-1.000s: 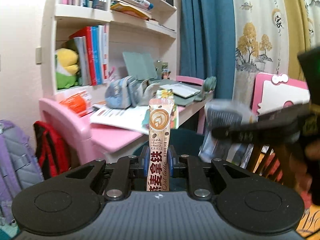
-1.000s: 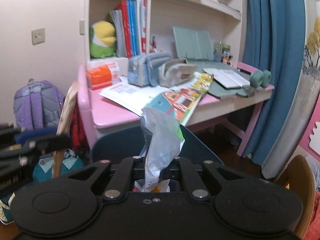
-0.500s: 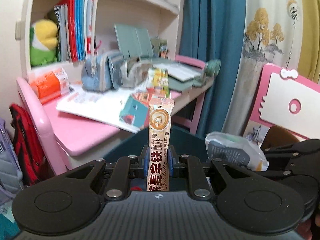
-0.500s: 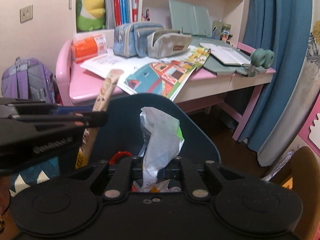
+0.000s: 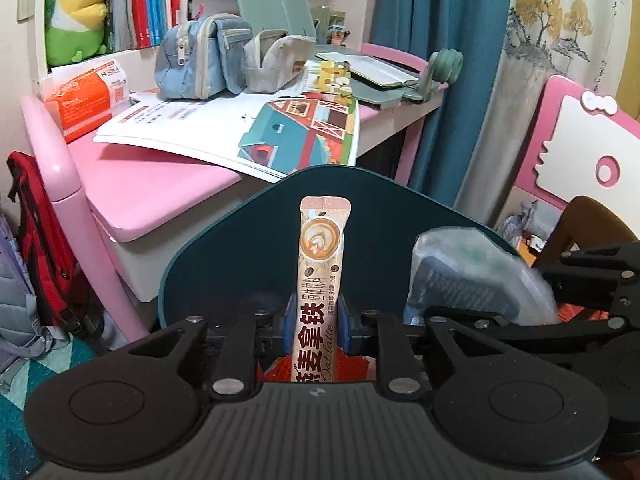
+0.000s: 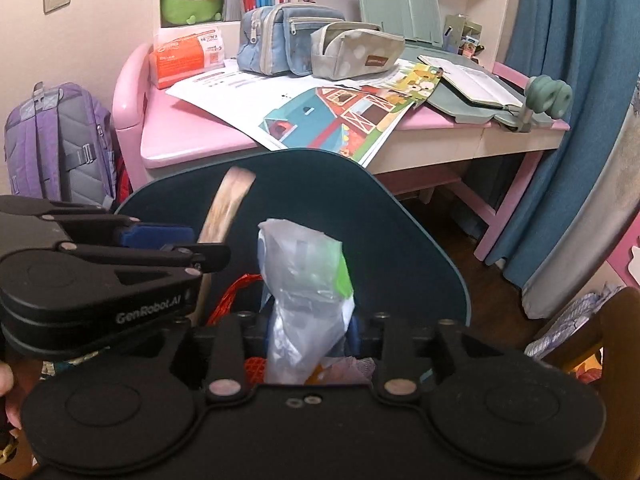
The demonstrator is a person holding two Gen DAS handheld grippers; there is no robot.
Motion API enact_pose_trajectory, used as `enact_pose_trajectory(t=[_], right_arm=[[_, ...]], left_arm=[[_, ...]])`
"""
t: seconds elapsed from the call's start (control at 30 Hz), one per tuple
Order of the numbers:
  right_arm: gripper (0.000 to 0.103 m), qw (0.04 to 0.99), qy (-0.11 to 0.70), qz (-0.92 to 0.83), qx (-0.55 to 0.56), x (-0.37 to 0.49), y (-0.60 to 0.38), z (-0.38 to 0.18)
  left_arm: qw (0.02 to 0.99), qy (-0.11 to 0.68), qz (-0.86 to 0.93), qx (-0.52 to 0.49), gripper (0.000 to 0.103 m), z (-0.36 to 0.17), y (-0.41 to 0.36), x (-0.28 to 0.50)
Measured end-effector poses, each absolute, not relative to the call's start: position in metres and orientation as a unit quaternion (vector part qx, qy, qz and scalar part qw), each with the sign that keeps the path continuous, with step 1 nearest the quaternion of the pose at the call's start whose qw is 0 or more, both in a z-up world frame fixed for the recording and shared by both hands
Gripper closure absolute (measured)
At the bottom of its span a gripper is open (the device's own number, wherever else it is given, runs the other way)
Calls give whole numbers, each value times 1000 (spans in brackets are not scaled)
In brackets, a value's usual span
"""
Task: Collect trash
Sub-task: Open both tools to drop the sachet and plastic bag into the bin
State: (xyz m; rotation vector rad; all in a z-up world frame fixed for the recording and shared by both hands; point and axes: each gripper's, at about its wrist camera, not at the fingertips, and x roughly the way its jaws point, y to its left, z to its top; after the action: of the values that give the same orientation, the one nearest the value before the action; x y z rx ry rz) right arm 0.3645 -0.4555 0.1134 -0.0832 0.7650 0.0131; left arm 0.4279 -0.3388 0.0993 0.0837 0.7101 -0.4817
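Note:
My left gripper (image 5: 316,320) is shut on an upright oat latte sachet (image 5: 320,272), held over the dark teal trash bin (image 5: 248,240). My right gripper (image 6: 308,332) is shut on a crumpled clear plastic wrapper (image 6: 304,288), also over the bin (image 6: 400,240). The right gripper and wrapper (image 5: 472,276) show at the right of the left wrist view. The left gripper (image 6: 192,248) and sachet (image 6: 228,204) show at the left of the right wrist view. Red and orange trash (image 6: 236,300) lies inside the bin below the grippers.
Behind the bin stands a pink desk (image 5: 152,184) with open picture books (image 5: 300,136), pencil cases (image 5: 208,60) and an orange tissue pack (image 5: 88,96). A purple backpack (image 6: 56,140) leans at the left. Blue curtains (image 6: 560,120) and a wooden chair (image 6: 616,360) are at the right.
Both grippers have moved down and closer to the bin with their trash still held. The desk and bin now fill more of both views.

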Motion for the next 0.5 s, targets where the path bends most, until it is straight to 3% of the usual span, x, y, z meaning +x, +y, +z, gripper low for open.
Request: enact_pose_trajectory(t=[0.1,0.17,0.2,0.33,0.5], right_arm=[[71,928,371,5,-37,363,-457,115],[66,929,370,4,-31,360,-459,117],[59,929,368,3,-29,359,-460,119],[55,933,358,6,-28,348,-458,125],[51,937,348,13,-33,332,-450,137]], left_arm=[[912,340,-228,37,65,101,-336,427],[916,335,-219,39,51,103,-333,426],[918,330,-217,38,46,105,-331,425],[921,319,-222,26,43,111,-320,419],[927,303,-222,26,32,123,-305,401]])
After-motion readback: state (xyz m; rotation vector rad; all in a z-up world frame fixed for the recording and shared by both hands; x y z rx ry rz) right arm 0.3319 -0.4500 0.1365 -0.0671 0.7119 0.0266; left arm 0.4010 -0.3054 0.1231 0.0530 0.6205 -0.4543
